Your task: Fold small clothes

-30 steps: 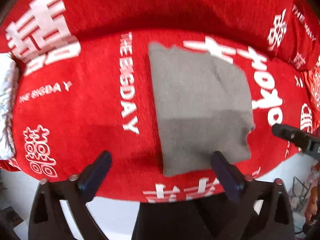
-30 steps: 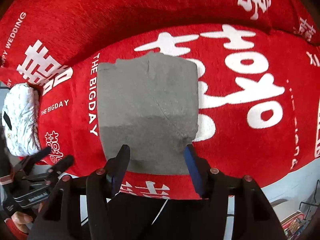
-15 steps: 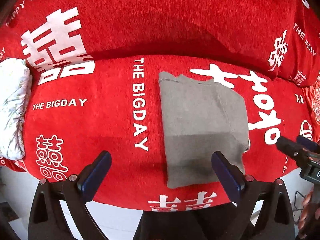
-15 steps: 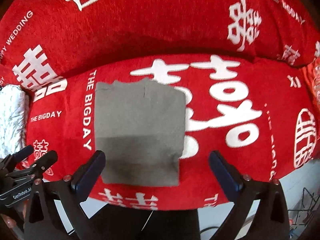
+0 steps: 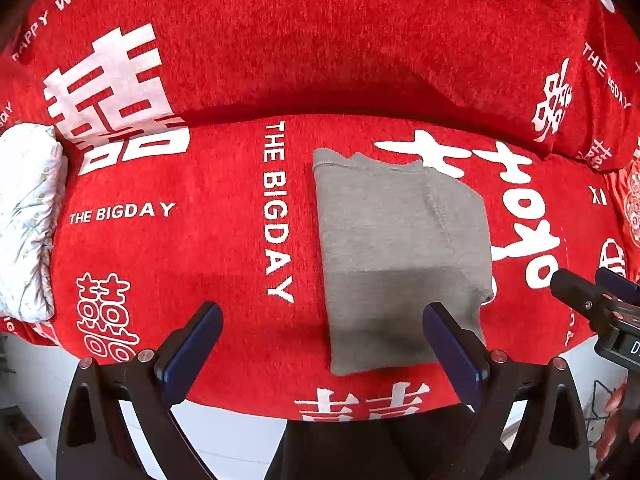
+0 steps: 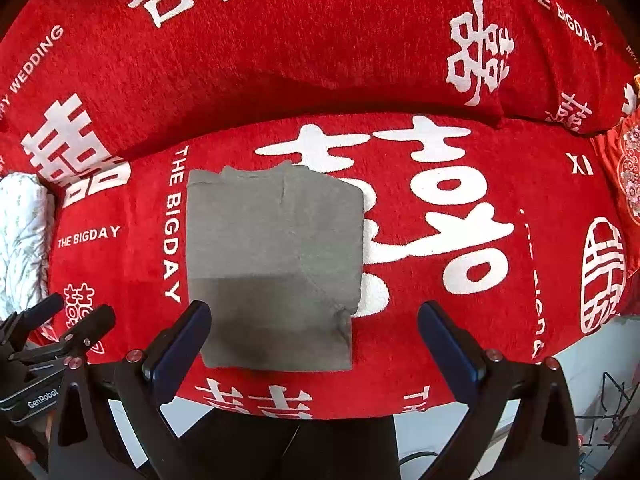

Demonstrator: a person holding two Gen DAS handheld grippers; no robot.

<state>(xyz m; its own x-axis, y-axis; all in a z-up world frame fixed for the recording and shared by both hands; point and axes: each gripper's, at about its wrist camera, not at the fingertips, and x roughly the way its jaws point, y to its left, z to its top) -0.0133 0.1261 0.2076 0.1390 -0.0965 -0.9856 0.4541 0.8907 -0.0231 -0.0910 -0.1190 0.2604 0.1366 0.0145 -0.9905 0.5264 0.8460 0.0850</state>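
A grey cloth (image 6: pixel 272 264) lies folded into a neat rectangle on a red cover (image 6: pixel 320 60) with white letters and signs. The cover is spread over a sofa seat and its back. The cloth lies flat, left of the big white sign, just beside the words "THE BIGDAY". Its front part is in shadow.

The right gripper (image 6: pixel 314 340) hangs above the front edge of the cloth and points down. Its fingers (image 6: pixel 182 344) are spread wide and nothing is between them; they do not touch the cloth. The left gripper (image 5: pixel 322 344) hangs above the cover, also with its fingers (image 5: pixel 192 344) spread wide and empty. Its right finger is over the front right corner of the cloth, its left finger over bare cover.

A white pillow (image 5: pixel 24 216) with a leaf print lies at the left end of the seat, well apart from the cloth.
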